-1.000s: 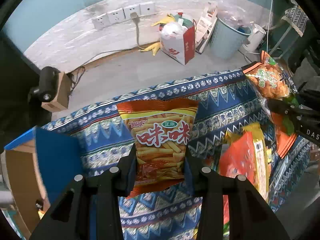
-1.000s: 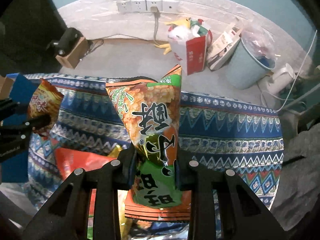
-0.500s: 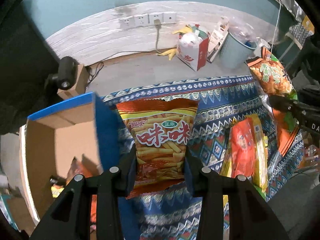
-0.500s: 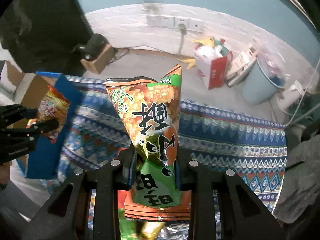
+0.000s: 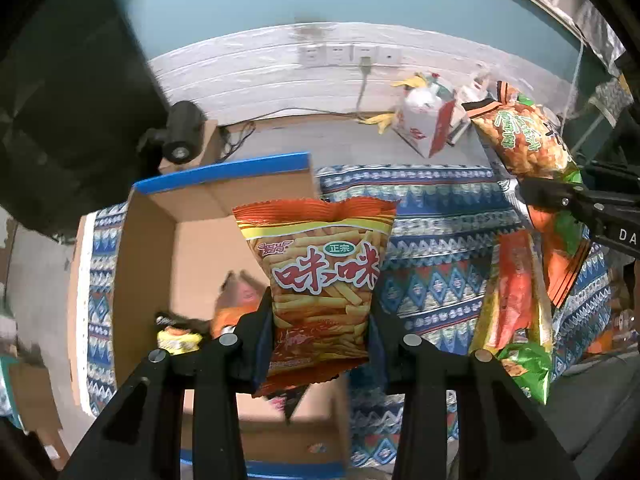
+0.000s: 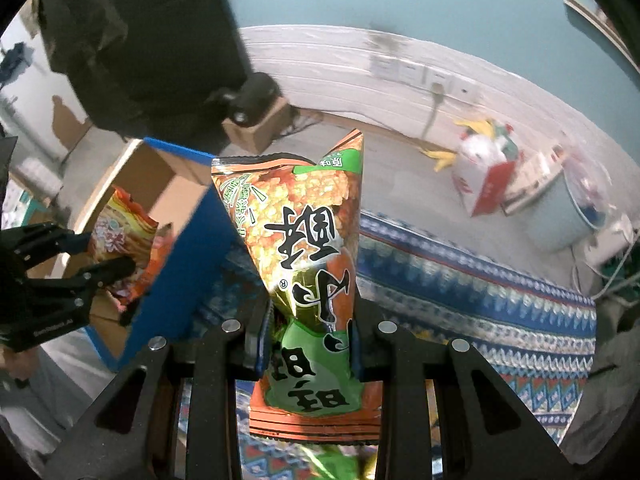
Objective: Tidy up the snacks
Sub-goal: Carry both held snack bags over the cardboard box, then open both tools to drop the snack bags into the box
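While your left gripper [image 5: 320, 330] is clenched on the lower half of an orange bag of fry-shaped snacks [image 5: 320, 280], the bag stands upright between the two fingers, directly over the open cardboard box [image 5: 200, 248] with the blue rim. Your right gripper [image 6: 310, 334] is likewise clamped around the middle of a green and orange rice-cracker bag [image 6: 308, 264], whose print reads upside down; this bag is held just to the right of the box, above the patterned blue cloth [image 6: 480, 280].

Your left wrist view looks down into the box: a few packets lie at its bottom, among them a small yellow packet [image 5: 178, 338] and an orange one, blurred. To the right of the box on the cloth lies a loose pile of snack bags [image 5: 516, 312], red, yellow and green. Your right gripper and its bag appear beyond that pile, far right of the box.

Your right wrist view shows the box only from outside, its blue wall nearest, with your left gripper [image 6: 96, 256] and its bag over the opening. Farther right of the box, on the floor, stand a red and white paper bag [image 6: 484, 176] and a pale blue bin [image 6: 560, 216].
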Demonstrator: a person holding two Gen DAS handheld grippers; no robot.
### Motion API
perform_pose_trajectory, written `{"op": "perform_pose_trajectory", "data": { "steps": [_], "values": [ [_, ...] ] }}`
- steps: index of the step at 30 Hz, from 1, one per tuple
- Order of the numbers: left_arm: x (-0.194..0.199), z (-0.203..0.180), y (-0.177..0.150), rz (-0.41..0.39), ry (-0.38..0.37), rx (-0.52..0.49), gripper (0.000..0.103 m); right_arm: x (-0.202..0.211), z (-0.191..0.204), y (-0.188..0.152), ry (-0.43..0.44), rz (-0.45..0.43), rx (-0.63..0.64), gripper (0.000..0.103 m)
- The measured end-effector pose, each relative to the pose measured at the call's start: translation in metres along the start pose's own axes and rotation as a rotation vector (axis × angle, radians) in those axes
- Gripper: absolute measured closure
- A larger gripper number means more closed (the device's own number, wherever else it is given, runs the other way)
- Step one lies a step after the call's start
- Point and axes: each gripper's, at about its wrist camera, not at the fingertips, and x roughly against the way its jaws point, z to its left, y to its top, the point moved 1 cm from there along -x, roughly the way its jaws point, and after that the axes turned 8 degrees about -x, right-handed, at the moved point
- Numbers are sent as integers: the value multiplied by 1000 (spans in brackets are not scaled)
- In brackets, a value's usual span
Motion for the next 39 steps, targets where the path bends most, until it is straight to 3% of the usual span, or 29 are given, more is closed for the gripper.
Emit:
{"op": "perform_pose_trajectory", "data": {
  "steps": [19, 25, 39],
  "values": [
    [1, 101, -52, 27, 53, 177, 62, -54, 129, 21, 107, 85, 98, 75],
    [-5, 127, -65, 39, 51, 252, 62, -71, 152, 25, 127, 117, 102, 75],
    [-11, 140, -71, 58, 61, 296, 60, -99, 185, 22, 163, 169, 114, 73]
  ]
}}
